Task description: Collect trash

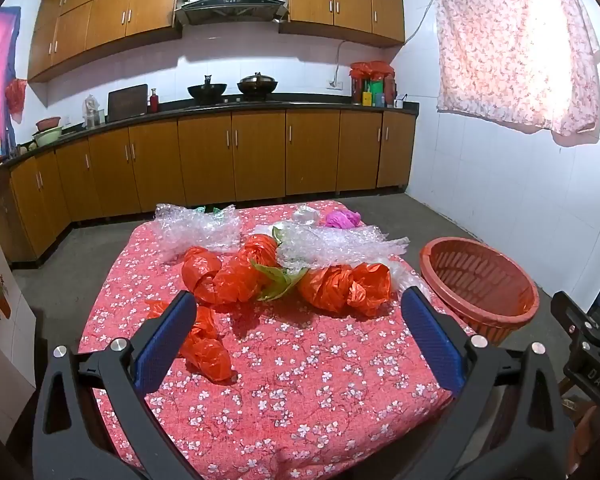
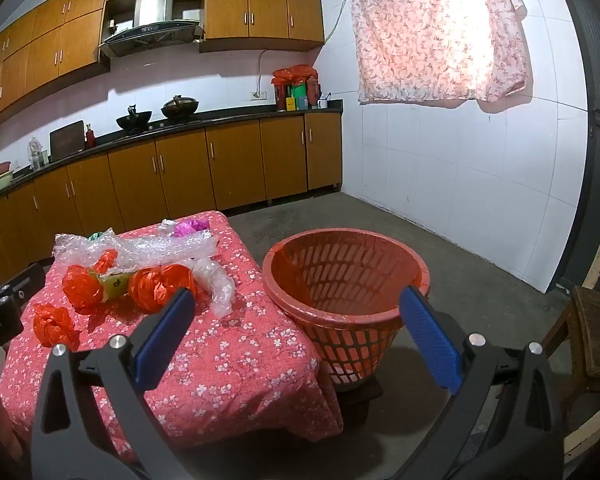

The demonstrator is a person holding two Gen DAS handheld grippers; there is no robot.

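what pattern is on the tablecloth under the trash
Red-pink tablecloth printed with small white blossoms, clearest in the left wrist view.

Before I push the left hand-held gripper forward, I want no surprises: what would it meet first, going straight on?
Probably the orange plastic bags bunched mid-table, past bare tablecloth; depth is hard to judge.

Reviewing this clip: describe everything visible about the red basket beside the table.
The red basket is a round, tapered plastic bin, wide at the rim and narrow at the base, with rows of slotted openings in its wall and a rolled lip. It stands upright and looks empty as far as its inside shows. It sits on a low dark stand on the concrete floor, close against the corner of the table's floral cloth. Neither gripper touches it; the right gripper hangs open in front of it.
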